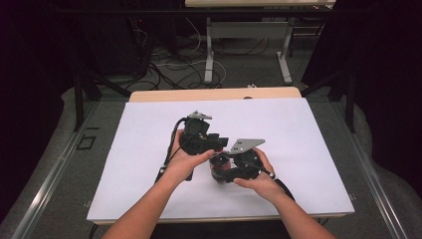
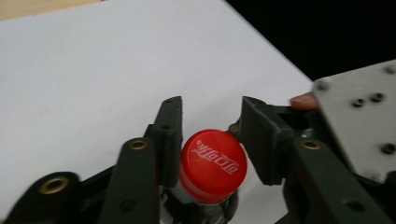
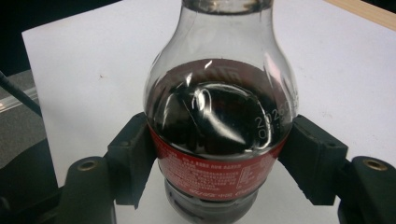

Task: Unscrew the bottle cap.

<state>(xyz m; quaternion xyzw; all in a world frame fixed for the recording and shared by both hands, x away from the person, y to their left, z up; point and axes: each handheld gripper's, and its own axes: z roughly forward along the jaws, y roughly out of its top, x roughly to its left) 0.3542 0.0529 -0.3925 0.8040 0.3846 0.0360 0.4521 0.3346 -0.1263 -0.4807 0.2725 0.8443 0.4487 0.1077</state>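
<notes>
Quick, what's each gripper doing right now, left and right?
Left gripper: open, jaws straddling the red cap, one jaw not touching.
Right gripper: shut on the cola bottle, clamped at its label.

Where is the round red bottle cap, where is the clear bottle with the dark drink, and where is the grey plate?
round red plastic bottle cap (image 2: 213, 163), left gripper view, top face.
clear plastic bottle of dark drink (image 3: 219, 116), right gripper view, rounded shoulder.
grey three-cornered metal plate (image 1: 245, 145), high view, flat top.
</notes>
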